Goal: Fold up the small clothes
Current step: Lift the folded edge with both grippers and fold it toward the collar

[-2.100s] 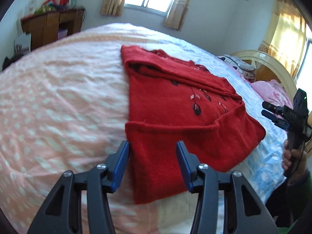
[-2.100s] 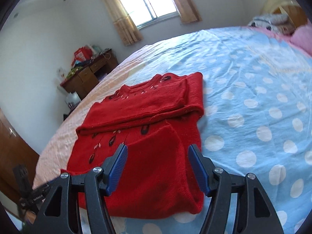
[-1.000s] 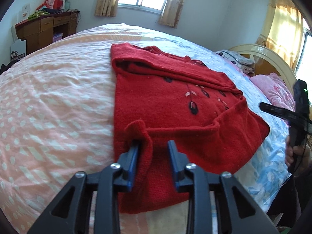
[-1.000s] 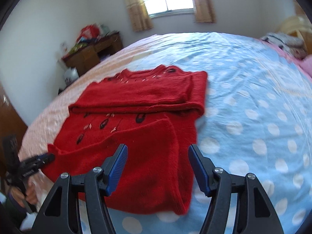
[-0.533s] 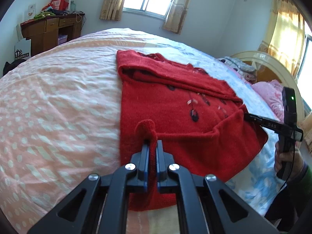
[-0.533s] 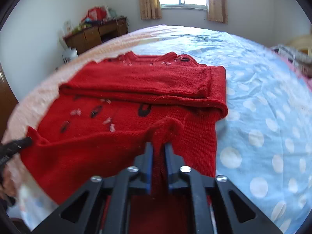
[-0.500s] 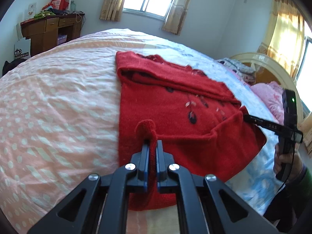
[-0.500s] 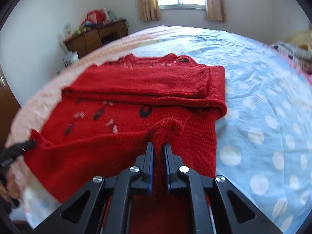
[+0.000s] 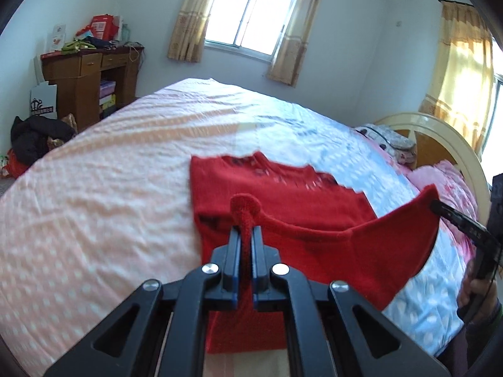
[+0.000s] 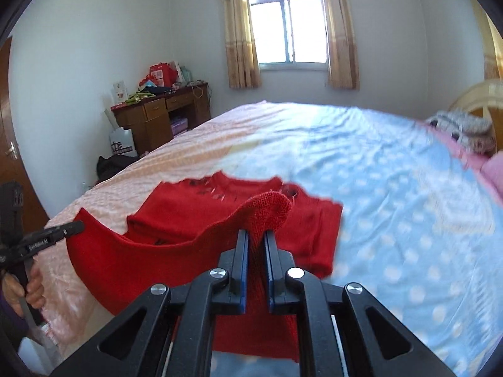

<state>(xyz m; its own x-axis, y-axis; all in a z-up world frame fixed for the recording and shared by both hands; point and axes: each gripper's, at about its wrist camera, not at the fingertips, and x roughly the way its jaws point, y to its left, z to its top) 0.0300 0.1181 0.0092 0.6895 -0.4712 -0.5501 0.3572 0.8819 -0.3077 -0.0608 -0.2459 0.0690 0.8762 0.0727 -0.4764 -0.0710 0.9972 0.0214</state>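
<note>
One red sweater (image 9: 283,207) lies on the bed (image 9: 110,188), straddling the line where the pink dotted cover meets the blue dotted one. Its near hem is lifted off the bed and hangs as a sagging band between two claws.

The left claw (image 9: 246,235) is clamped on a bunched fold of the hem at the sweater's pink-side corner; a knob of red knit sticks up above its blue-lined fingers (image 9: 234,251). The right claw (image 10: 255,242) pinches the hem at the sweater's blue-side corner in the same way, with red knit humped over its tips. In each wrist view the other claw shows at the frame edge, its black body bearing white lettering too small to read.

Beyond the bed's pink side stands one wooden desk (image 10: 163,116) with a red box (image 10: 162,73) and clutter on top. A white bag (image 10: 121,144) with a dark crown mark and unreadable text leans against the desk, and a black garment (image 9: 34,135) lies on the floor near it. Two curtained windows show; the one (image 10: 287,30) past the bed's far end is the clearer. A cream headboard (image 9: 440,138) rises at the bed's blue side.
</note>
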